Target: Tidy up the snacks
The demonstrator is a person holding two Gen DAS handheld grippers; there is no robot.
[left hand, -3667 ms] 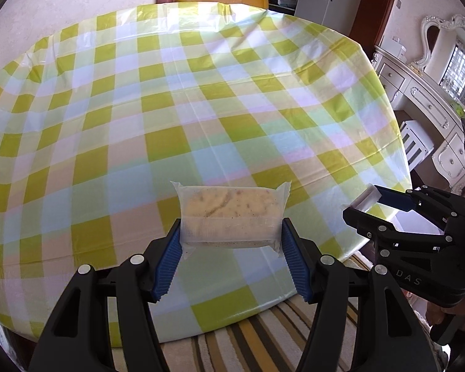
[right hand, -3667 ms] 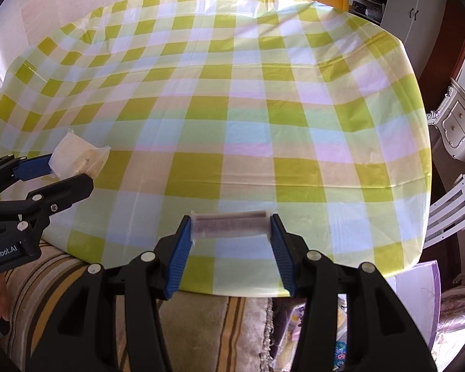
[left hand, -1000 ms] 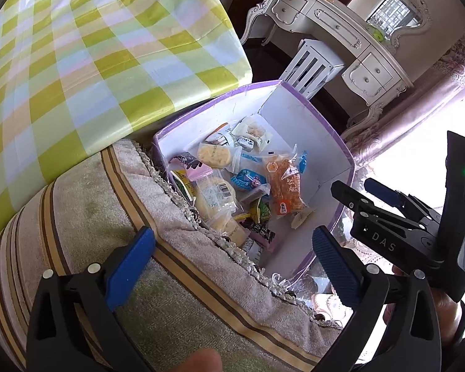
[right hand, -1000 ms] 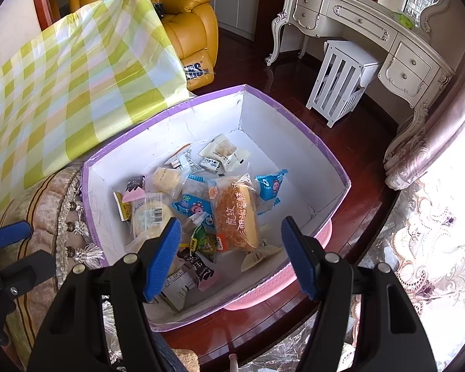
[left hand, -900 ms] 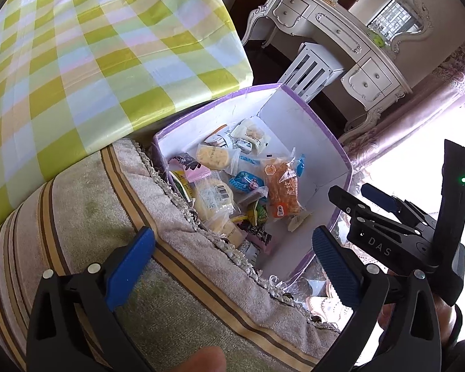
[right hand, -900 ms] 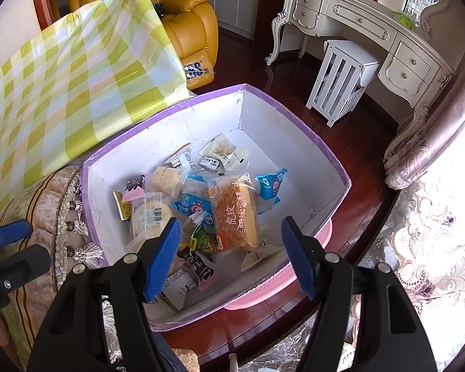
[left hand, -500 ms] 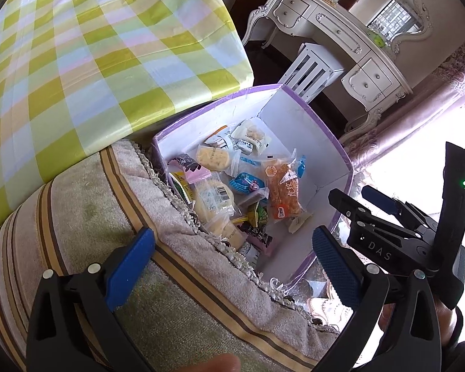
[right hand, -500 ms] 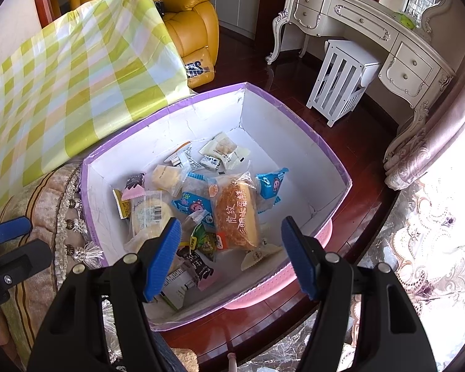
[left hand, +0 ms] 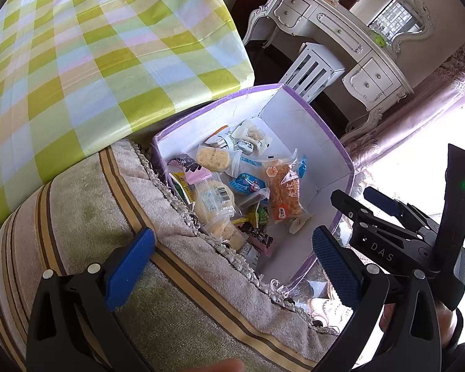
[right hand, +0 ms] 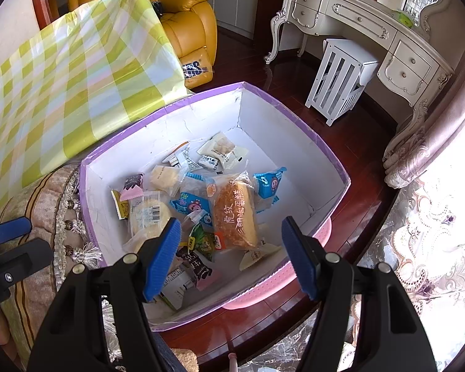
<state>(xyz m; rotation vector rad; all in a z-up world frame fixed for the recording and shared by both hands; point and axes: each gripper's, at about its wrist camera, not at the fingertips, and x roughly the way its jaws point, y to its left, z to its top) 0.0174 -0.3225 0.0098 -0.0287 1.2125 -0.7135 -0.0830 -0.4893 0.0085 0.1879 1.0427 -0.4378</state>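
Observation:
A purple-rimmed white box (right hand: 294, 114) (left hand: 319, 117) stands on the floor and holds several wrapped snacks. Among them lie an orange bread loaf (right hand: 234, 214) (left hand: 283, 192), blue packets (right hand: 190, 203) and a pale cake with a barcode (right hand: 147, 214) (left hand: 212, 198). My right gripper (right hand: 231, 255) hangs open above the box's near side, nothing between its blue pads. My left gripper (left hand: 232, 266) is open and empty too, over a striped cushion (left hand: 124, 248) beside the box. In the left wrist view the right gripper (left hand: 387, 217) shows at the right.
The green checked tablecloth (right hand: 62, 77) (left hand: 93, 46) hangs left of the box. A yellow armchair (right hand: 183, 15), a white stool (right hand: 338, 77) and an ornate white dresser (right hand: 372, 24) stand behind on the dark wood floor. Lace curtain (right hand: 418, 248) falls at the right.
Early on both grippers held packets over the table; now both are open and empty at the box. Over the last second nothing has visibly moved.

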